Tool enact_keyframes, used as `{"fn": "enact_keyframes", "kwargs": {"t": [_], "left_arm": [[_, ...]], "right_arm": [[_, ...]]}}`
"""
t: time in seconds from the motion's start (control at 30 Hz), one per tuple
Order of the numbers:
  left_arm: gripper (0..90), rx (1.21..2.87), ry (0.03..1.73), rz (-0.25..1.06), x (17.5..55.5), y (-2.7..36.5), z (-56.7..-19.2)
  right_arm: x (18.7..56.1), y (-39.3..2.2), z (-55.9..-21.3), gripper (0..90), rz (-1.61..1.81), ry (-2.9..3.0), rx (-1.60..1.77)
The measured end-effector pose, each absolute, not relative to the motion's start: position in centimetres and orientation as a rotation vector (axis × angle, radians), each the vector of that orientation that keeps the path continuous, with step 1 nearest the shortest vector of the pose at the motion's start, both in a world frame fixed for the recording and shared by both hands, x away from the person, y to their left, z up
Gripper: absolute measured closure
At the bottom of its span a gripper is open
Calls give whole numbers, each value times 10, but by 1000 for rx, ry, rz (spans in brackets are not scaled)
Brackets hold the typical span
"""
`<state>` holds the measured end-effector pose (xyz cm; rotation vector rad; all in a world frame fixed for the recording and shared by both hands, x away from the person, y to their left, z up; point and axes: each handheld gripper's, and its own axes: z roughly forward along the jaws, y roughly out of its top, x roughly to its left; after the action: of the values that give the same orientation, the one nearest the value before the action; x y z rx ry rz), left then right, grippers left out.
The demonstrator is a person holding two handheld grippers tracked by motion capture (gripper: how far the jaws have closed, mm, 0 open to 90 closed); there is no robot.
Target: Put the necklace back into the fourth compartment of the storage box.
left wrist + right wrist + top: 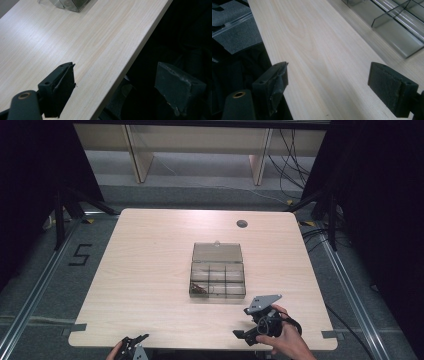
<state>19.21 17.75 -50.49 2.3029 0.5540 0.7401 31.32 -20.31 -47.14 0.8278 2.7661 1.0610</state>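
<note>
High view: organizer box [218,279] sits square, lid [217,252] hinged open rearward

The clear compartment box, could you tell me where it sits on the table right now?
In the high view, the clear compartment box lies open near the middle of the table, slightly right of centre, beyond the right gripper and nearer than the round grommet hole.

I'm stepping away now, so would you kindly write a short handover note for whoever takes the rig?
Left gripper: open, holding nothing, at the table's near edge.
Right gripper: open, holding nothing, over the near right part of the table.
Compartment box: mid-table, lid open; something small and dark lies in its near left compartment.
Done: lid open.
Left: neither gripper has touched the box yet; approach it.
</note>
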Motion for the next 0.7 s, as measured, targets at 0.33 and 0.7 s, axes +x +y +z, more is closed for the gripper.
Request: {"fn": "enact_keyframes", "kwargs": {"t": [0.33,0.7], "left_arm": [[157,2302,548,733,192,177,-505],[157,2289,557,737,193,177,-506]], "right_arm": [[305,-212,-478,173,1080,2726,849],[295,-223,-482,173,1059,2707,881]]}}
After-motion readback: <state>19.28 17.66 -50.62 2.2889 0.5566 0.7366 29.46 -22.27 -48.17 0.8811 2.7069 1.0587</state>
